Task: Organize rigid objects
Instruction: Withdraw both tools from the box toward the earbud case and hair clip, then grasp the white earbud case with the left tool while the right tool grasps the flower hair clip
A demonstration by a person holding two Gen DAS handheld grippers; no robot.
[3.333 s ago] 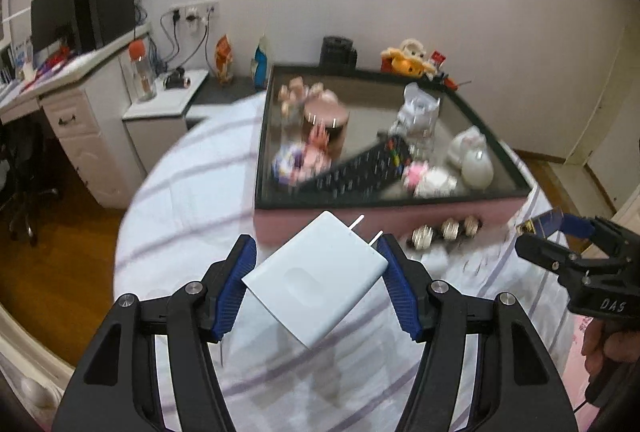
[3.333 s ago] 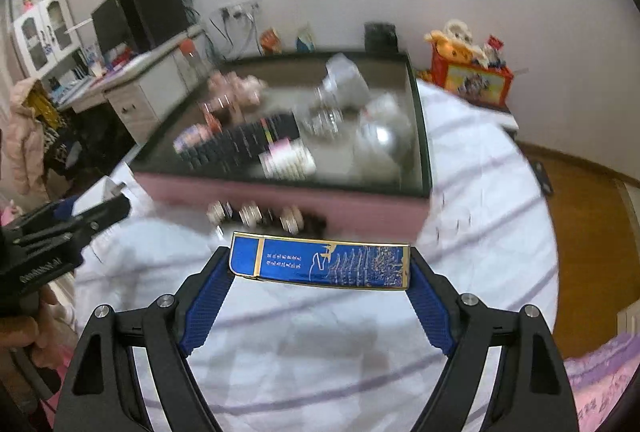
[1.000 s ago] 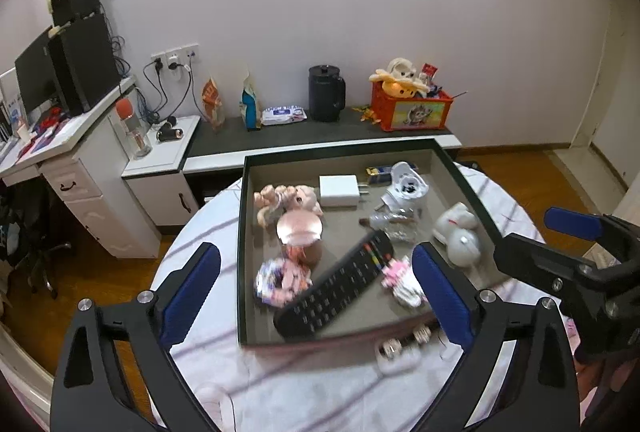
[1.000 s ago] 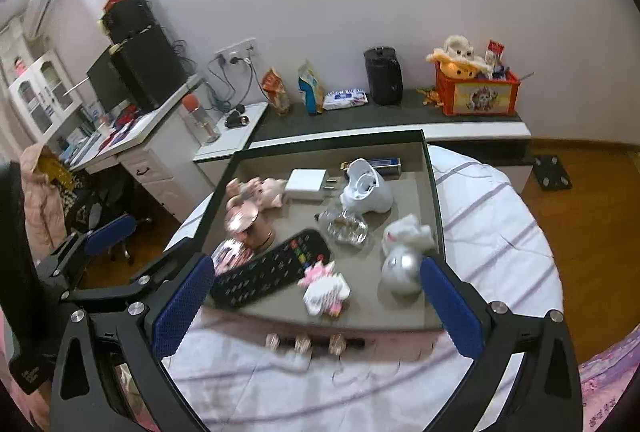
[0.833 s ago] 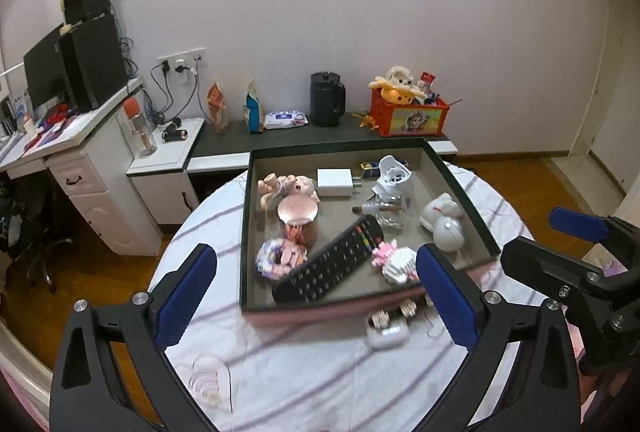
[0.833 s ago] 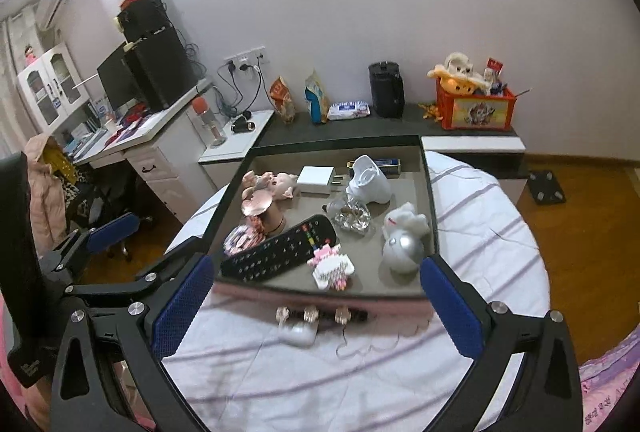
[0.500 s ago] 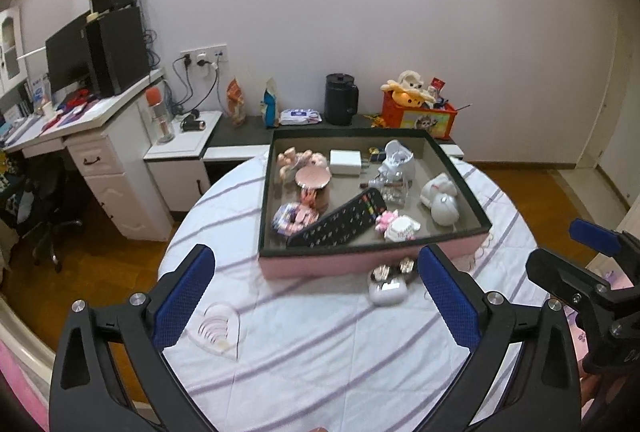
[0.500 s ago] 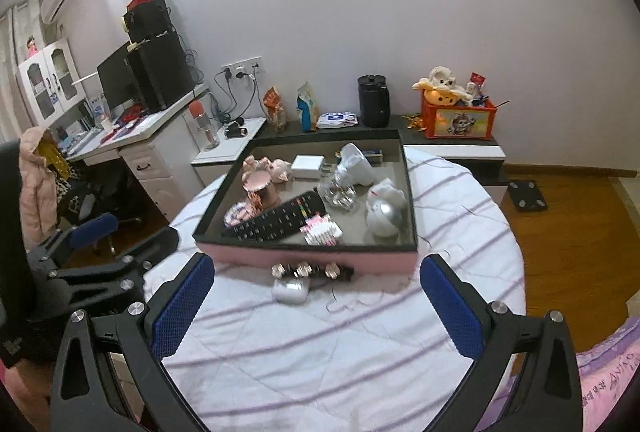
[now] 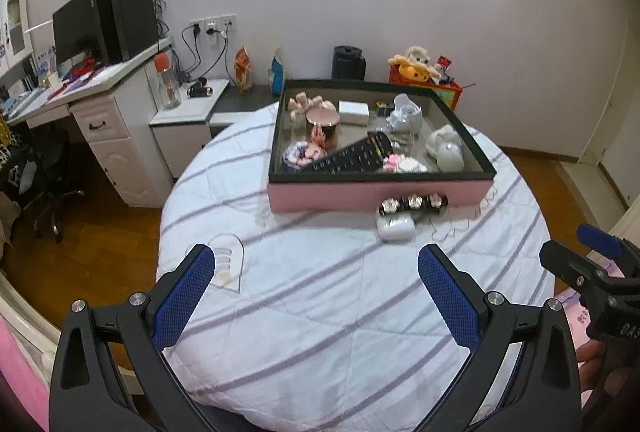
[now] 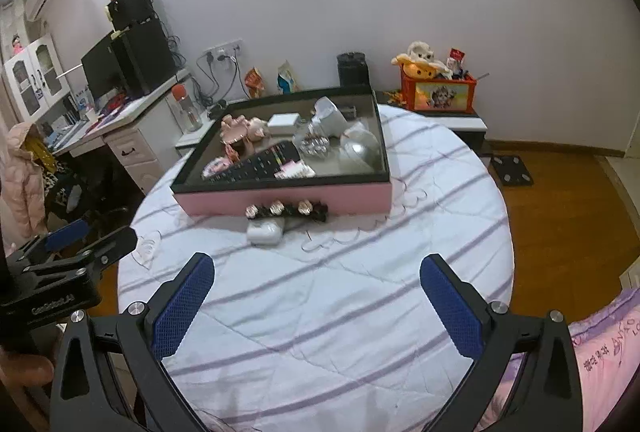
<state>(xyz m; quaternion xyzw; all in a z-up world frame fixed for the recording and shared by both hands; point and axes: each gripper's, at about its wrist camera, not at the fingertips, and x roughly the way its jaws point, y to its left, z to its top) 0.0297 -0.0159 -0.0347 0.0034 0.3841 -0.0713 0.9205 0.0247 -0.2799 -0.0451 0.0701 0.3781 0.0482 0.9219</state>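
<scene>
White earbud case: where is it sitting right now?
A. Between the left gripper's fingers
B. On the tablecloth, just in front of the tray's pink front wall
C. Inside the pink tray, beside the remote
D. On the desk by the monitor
B: the white earbud case lies on the striped tablecloth just outside the pink tray, below the black hair clip.

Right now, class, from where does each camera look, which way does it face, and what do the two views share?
Left wrist: sits on the left gripper, looks down across the table at the tray; its own open fingers and the right gripper show.
Right wrist: sits on the right gripper, same aim; its open fingers, the left gripper and a hand show.
Shared: tray, remote, white case.
</scene>
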